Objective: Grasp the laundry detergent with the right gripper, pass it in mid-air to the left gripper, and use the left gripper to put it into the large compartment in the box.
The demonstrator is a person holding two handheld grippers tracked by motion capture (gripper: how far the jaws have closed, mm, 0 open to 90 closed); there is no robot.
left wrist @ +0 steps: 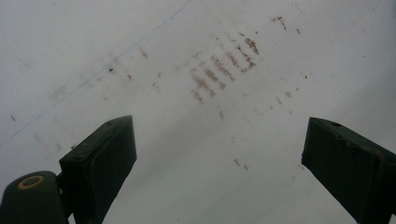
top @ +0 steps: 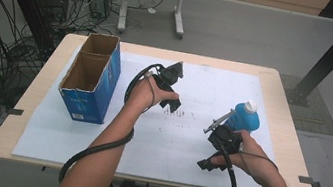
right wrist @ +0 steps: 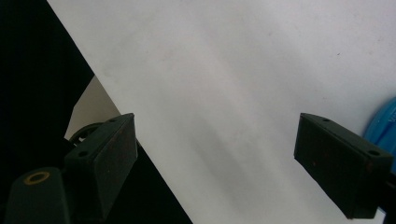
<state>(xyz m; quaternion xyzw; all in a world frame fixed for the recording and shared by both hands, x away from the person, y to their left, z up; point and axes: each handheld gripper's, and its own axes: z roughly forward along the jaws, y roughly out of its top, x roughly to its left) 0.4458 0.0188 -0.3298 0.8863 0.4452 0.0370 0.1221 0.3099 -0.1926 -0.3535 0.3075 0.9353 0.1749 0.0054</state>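
Note:
My left gripper (top: 170, 104) hangs over the middle of the white sheet (top: 205, 89), held from above by the left hand. In the left gripper view it (left wrist: 217, 126) is open, with nothing between its wide-apart jaws, and it points down at a patch of reddish-brown marks (left wrist: 224, 70). My right gripper (top: 208, 162) sits low near the front right of the sheet; its own view shows it (right wrist: 215, 122) open over bare sheet. A blue bottle (top: 246, 117) with a white cap stands just behind the right hand, and its edge (right wrist: 385, 126) peeks in beside the right jaw.
An open blue cardboard box (top: 91, 79) with two compartments stands at the table's left. The wooden table's front edge (top: 151, 177) lies close to the right gripper. Cables and desk legs are on the floor beyond the table.

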